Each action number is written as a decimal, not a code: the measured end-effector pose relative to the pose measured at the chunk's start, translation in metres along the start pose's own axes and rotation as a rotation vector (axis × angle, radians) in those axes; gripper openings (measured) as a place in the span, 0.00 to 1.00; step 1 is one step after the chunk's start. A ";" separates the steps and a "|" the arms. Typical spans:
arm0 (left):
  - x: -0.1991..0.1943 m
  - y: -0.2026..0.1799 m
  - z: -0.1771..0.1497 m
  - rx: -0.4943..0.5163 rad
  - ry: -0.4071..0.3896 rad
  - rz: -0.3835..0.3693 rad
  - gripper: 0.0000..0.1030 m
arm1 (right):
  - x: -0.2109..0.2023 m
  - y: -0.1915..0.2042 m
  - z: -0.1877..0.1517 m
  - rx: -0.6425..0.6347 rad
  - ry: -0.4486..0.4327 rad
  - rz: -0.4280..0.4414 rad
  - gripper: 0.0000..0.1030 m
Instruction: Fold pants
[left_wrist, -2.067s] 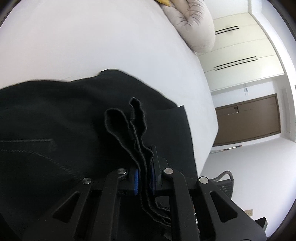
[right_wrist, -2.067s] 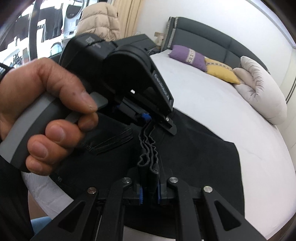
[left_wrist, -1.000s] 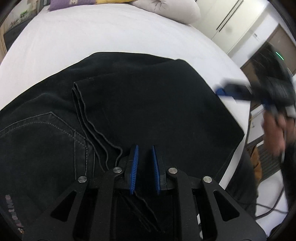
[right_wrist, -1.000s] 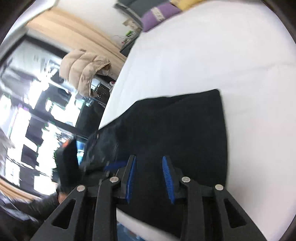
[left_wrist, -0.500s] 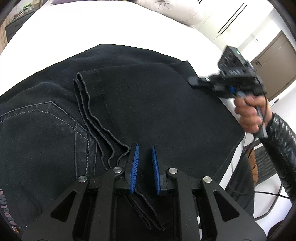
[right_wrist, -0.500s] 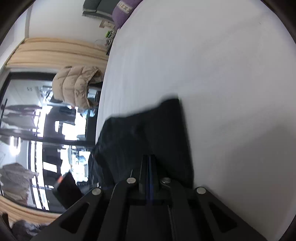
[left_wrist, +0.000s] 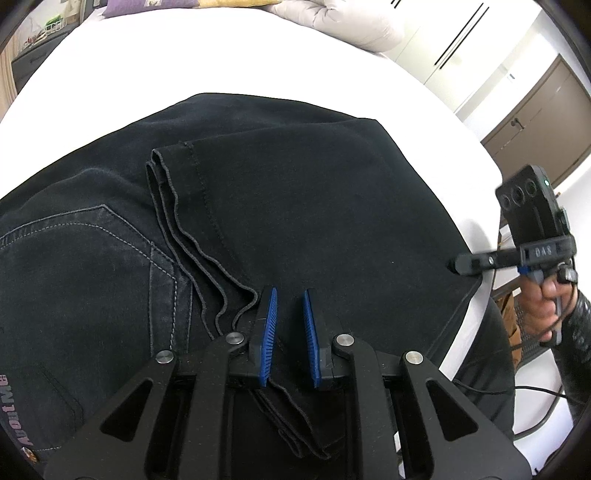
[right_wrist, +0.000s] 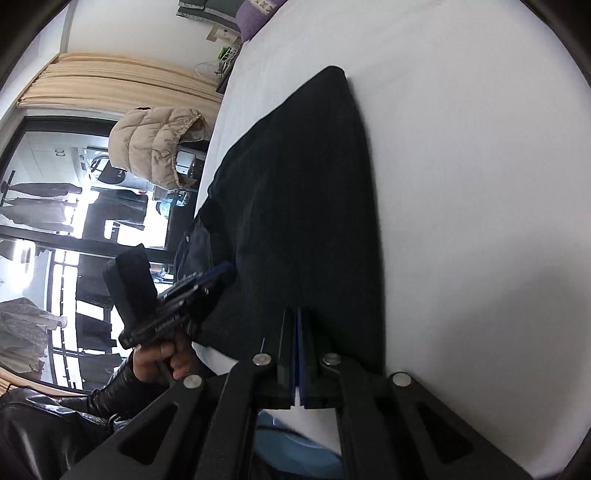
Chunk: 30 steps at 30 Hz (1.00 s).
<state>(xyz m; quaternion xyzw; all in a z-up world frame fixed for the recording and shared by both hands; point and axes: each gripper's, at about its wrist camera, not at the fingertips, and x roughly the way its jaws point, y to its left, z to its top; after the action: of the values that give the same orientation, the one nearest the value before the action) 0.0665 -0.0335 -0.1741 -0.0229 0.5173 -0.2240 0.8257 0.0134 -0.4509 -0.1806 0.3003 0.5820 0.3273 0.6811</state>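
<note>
Lying folded on the white bed (left_wrist: 258, 55), the black pants (left_wrist: 295, 192) are spreading from the bed's near edge toward its middle, with the folded-over leg hems (left_wrist: 173, 206) stacked in several layers on top of the seat panel, just beside a stitched back pocket (left_wrist: 92, 266). A small logo patch (left_wrist: 14, 413) is showing at the near left of the garment. The left gripper (left_wrist: 287, 325) is hovering over the near part of the pants, its blue pads (left_wrist: 267, 325) standing narrowly apart with nothing between them; the wavy hem edges are running up to just beside the left pad. The right gripper (right_wrist: 297, 332) is sitting at the pants' right-hand folded edge near the bed's near edge, its pads pressed together; dark fabric is reaching right up to its tip, but whether any cloth is caught between the pads I cannot tell. In the left wrist view this right gripper (left_wrist: 461, 264) is touching the corner of the pants by the bed's right edge, gripped by the right hand (left_wrist: 543, 302). In the right wrist view the left hand (right_wrist: 162, 358) is holding its tool over the waist end. Farther out, a purple cushion (left_wrist: 147, 5) and a pale pillow (left_wrist: 354, 26) are resting at the bed's far edge, and a beige puffer jacket (right_wrist: 159, 144) is hanging near the window.
</note>
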 end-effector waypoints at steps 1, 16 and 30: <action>-0.001 0.000 0.000 0.000 -0.001 -0.001 0.14 | -0.001 0.000 -0.003 0.002 -0.003 -0.002 0.00; -0.018 0.001 -0.008 -0.018 -0.053 0.001 0.14 | -0.001 -0.015 -0.016 0.022 -0.080 -0.042 0.00; -0.183 0.110 -0.119 -0.611 -0.381 -0.049 0.93 | -0.017 0.013 -0.028 -0.038 -0.219 -0.019 0.41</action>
<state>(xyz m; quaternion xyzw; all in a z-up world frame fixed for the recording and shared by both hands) -0.0648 0.1609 -0.1044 -0.3221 0.3965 -0.0706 0.8568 -0.0176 -0.4553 -0.1641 0.3156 0.5006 0.2969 0.7494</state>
